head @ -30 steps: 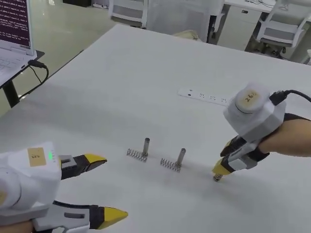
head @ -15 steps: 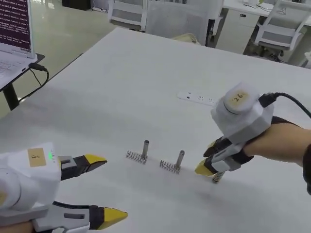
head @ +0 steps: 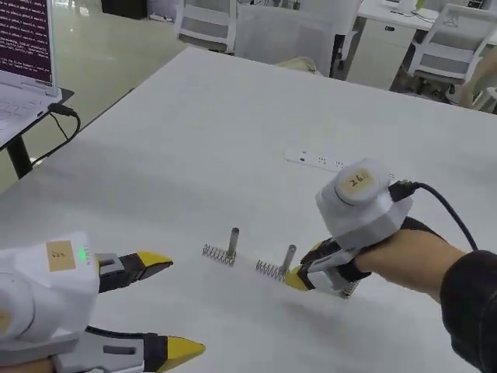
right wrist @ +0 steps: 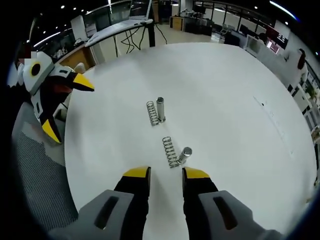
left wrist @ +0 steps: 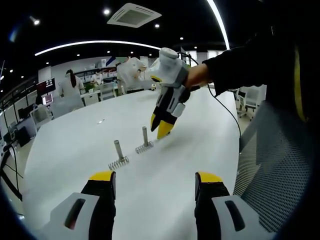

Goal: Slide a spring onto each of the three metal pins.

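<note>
Your right gripper has its jaws slightly apart with nothing between them. The near pin stands just ahead of the tips, with the near spring lying flat on the table against its base. The far pin is further ahead, with the far spring lying alongside it. Your left gripper is spread wide and empty, well back from both pins. The cap on the right gripper reads "26"; the tag on the left one is too small to read.

Bright even overhead light, ceiling strip light glaring, faint soft shadows, fisheye edges warped
</note>
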Motion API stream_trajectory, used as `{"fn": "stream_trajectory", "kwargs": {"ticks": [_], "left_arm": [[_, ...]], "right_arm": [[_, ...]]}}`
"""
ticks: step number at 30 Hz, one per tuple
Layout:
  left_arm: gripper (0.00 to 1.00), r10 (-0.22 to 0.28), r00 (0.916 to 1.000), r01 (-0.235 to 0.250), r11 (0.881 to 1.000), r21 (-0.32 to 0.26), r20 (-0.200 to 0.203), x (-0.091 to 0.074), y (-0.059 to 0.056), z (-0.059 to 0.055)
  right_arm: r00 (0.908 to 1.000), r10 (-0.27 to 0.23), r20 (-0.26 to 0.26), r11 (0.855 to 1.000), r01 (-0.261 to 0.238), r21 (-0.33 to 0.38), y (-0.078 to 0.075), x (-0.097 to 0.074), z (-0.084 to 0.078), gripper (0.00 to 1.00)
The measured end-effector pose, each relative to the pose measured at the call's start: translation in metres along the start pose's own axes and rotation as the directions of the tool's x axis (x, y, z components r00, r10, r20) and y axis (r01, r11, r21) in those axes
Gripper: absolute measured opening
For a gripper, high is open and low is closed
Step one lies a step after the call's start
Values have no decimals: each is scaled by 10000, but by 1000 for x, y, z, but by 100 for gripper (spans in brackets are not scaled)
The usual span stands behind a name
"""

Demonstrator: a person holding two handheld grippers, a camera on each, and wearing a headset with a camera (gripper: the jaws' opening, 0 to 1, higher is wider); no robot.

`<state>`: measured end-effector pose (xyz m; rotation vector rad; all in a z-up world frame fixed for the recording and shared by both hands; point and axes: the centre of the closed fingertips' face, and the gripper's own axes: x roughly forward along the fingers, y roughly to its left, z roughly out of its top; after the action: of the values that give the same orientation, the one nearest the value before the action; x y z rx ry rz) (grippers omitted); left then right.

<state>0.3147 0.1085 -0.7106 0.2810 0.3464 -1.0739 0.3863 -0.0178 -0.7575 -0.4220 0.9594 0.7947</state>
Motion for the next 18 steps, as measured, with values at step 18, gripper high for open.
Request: {"fn": "stream_trajectory", "kwargs": {"ticks": [18], "left_arm": [[59, -53, 9999, 53, 10000, -71, -89, 0, -1, -3]], "right_arm": [[9997, -237, -60, 9973, 241, 695, -6, 23, -7, 20]]}}
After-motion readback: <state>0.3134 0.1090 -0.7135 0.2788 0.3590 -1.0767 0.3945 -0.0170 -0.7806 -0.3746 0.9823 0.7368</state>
